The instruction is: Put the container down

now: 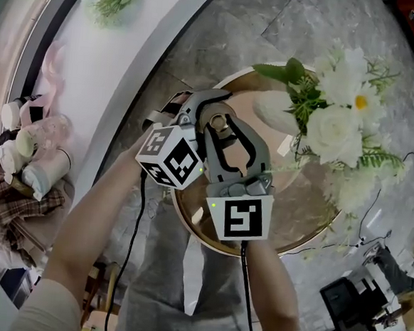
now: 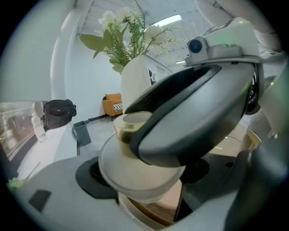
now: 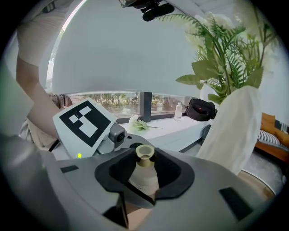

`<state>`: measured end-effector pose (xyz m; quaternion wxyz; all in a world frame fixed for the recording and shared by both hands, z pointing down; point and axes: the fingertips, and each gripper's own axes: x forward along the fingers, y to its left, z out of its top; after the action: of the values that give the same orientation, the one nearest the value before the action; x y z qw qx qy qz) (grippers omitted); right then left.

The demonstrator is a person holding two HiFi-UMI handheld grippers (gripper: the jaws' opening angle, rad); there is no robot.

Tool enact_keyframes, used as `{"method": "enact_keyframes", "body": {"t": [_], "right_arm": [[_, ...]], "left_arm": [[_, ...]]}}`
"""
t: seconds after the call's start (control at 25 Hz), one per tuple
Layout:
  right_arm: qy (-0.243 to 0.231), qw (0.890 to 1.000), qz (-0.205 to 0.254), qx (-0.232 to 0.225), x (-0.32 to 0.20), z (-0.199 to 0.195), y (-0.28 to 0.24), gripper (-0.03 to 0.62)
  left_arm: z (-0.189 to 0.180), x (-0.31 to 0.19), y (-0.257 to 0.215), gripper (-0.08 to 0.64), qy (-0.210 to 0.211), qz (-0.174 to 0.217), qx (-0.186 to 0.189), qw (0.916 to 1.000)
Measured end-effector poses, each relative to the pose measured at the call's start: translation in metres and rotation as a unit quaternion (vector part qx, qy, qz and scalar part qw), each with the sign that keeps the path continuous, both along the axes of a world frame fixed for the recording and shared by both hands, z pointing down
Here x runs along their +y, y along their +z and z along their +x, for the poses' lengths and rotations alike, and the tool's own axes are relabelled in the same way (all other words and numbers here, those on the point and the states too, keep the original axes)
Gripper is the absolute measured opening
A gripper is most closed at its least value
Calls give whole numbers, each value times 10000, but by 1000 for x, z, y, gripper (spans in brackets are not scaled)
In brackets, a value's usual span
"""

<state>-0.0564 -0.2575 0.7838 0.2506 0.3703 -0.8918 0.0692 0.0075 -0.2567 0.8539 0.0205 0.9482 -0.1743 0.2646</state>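
Left gripper (image 2: pixel 146 180) and right gripper (image 3: pixel 144 185) jaws are clamping small white tan-necked container (image 2: pixel 135 164); upright lowering onto round wooden worktop (image 1: pixel 299 218) is looking advisable.

My head view looks steeply down, fairly near, on the round tabletop (image 1: pixel 303 208). Both gripper views look along my jaws from very close. The left faces into the room, the right toward the windows (image 3: pixel 113 101). All three share the container (image 3: pixel 144 173) and the flower vase (image 1: pixel 274 109).

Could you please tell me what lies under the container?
Below the container is the round wooden table. The right gripper covers the container's base, so whether it touches the table cannot be seen.
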Motion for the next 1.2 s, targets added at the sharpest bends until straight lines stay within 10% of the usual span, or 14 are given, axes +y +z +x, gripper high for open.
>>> {"method": "enact_keyframes", "body": {"t": [0.84, 1.2], "right_arm": [[333, 9958, -617, -592, 4, 10, 9, 179], [515, 9966, -178, -611, 19, 17, -29, 179]], "left_arm": [[-17, 3, -7, 362, -571, -102, -105, 9983], [-37, 22, -26, 362, -995, -253, -33, 9947]]}}
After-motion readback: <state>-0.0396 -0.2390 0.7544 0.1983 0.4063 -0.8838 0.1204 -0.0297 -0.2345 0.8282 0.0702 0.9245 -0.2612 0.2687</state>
